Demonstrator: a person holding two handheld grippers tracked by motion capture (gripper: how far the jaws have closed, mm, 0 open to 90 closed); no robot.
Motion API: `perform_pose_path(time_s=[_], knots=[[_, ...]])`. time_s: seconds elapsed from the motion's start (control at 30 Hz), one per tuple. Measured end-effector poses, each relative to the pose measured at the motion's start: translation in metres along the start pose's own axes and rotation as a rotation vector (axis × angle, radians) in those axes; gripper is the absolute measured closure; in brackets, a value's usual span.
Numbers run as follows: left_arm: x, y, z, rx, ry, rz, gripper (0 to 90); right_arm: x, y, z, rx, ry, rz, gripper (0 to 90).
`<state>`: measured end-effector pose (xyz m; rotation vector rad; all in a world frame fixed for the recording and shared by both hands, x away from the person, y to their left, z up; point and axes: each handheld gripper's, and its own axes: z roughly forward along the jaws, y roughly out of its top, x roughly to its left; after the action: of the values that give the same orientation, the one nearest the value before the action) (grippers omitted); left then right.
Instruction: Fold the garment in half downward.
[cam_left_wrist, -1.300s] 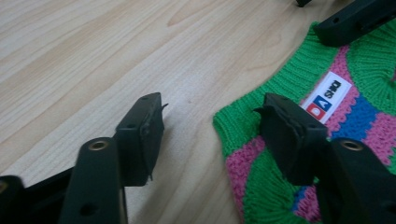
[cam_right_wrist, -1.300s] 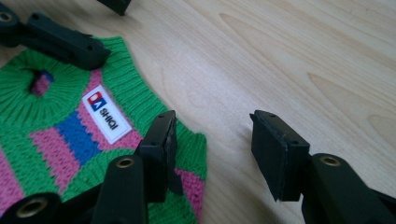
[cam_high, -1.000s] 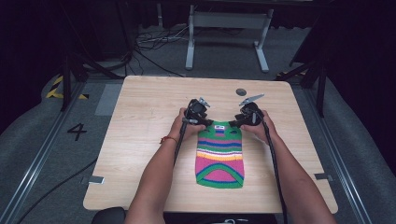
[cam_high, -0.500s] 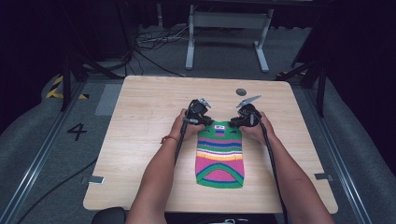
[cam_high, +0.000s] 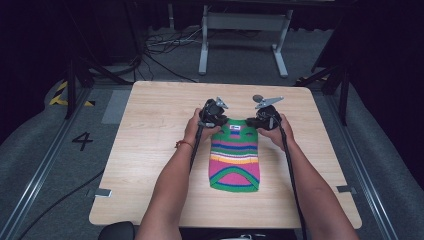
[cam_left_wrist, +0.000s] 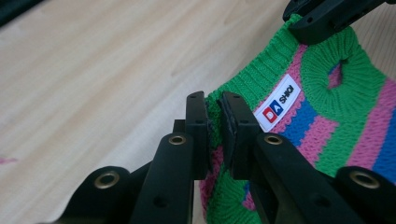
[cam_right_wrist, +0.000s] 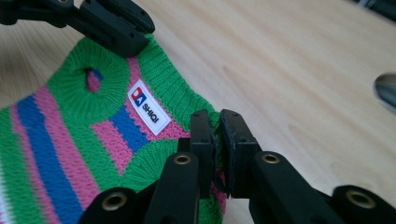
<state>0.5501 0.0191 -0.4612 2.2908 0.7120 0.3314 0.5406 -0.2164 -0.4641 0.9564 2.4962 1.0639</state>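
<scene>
Both my left tool (cam_left_wrist: 214, 122) and right tool (cam_right_wrist: 216, 140) just clamped onto the knit sweater's (cam_high: 235, 156) far corners; thin bites, so lifting might slip one corner free.

Both grippers' jaws clamped tight.

Both grippers have just been closing. The left gripper (cam_left_wrist: 214, 126) now pinches the green ribbed edge of the striped knitted garment (cam_high: 235, 157) at centre frame, and the right gripper (cam_right_wrist: 217, 140) clamps the opposite top corner. In the high view, the left gripper has lifted slightly, raising its corner.
</scene>
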Motion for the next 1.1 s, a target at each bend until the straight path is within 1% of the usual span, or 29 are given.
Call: perform_pose_path(time_s=[0.03, 0.1, 0.13, 0.17, 0.2, 0.23, 0.27, 0.3, 0.37, 0.43, 0.53, 0.57, 0.6, 0.67, 0.77, 0.8, 0.87, 0.97, 1.03, 1.1], knots=[[0.000, 0.002, -0.003, -0.001, 0.002, 0.016, 81.9, 0.000, 0.003, -0.003, -0.017, -0.001, -0.004, 84.5], [0.001, 0.006, -0.008, -0.010, 0.021, 0.035, 81.8, 0.000, 0.007, -0.008, -0.041, -0.006, -0.014, 84.5], [0.001, 0.007, -0.013, -0.036, 0.011, 0.027, 81.8, 0.000, 0.009, -0.011, -0.052, -0.011, -0.020, 84.5], [0.001, 0.007, -0.016, -0.045, 0.018, 0.033, 81.7, 0.001, 0.012, -0.014, -0.069, -0.010, -0.032, 84.5], [0.001, 0.007, -0.016, -0.045, 0.018, 0.033, 81.7, 0.001, 0.012, -0.014, -0.069, -0.010, -0.032, 84.5], [0.000, 0.006, -0.021, -0.055, 0.012, 0.045, 81.7, 0.004, 0.014, -0.017, -0.087, -0.008, -0.041, 84.4], [0.000, 0.006, -0.021, -0.055, 0.012, 0.045, 81.7, 0.004, 0.014, -0.017, -0.087, -0.008, -0.041, 84.4], [-0.001, 0.005, -0.023, -0.059, 0.011, 0.052, 81.7, 0.005, 0.015, -0.019, -0.096, 0.004, -0.047, 84.3], [-0.003, 0.001, -0.028, -0.068, -0.004, 0.060, 81.7, 0.009, 0.014, -0.022, -0.116, 0.020, -0.057, 84.3], [-0.005, -0.002, -0.031, -0.067, -0.009, 0.073, 81.7, 0.013, 0.013, -0.024, -0.121, 0.035, -0.073, 84.3], [-0.008, -0.008, -0.040, -0.088, -0.027, 0.090, 81.4, 0.017, 0.010, -0.028, -0.129, 0.055, -0.086, 84.2], [-0.008, -0.008, -0.040, -0.088, -0.027, 0.090, 81.3, 0.019, 0.009, -0.031, -0.131, 0.059, -0.092, 84.2], [-0.011, -0.011, -0.046, -0.097, -0.033, 0.098, 81.2, 0.020, 0.008, -0.033, -0.137, 0.068, -0.097, 84.2], [-0.012, -0.012, -0.048, -0.100, -0.038, 0.101, 81.3, 0.021, 0.007, -0.034, -0.137, 0.071, -0.104, 84.1], [-0.017, -0.015, -0.053, -0.102, -0.039, 0.121, 81.1, 0.027, 0.004, -0.040, -0.146, 0.093, -0.124, 84.1], [-0.020, -0.015, -0.055, -0.096, -0.041, 0.139, 81.1, 0.028, 0.003, -0.042, -0.146, 0.100, -0.128, 84.0], [-0.024, -0.017, -0.058, -0.101, -0.044, 0.146, 81.1, 0.032, 0.001, -0.045, -0.149, 0.108, -0.140, 84.0], [-0.028, -0.019, -0.061, -0.102, -0.044, 0.161, 81.0, 0.035, -0.004, -0.048, -0.155, 0.121, -0.147, 84.0], [-0.033, -0.022, -0.063, -0.106, -0.054, 0.176, 80.8, 0.038, -0.007, -0.051, -0.157, 0.133, -0.153, 83.9], [-0.035, -0.024, -0.064, -0.103, -0.049, 0.177, 80.6, 0.039, -0.009, -0.052, -0.156, 0.137, -0.155, 83.9]])
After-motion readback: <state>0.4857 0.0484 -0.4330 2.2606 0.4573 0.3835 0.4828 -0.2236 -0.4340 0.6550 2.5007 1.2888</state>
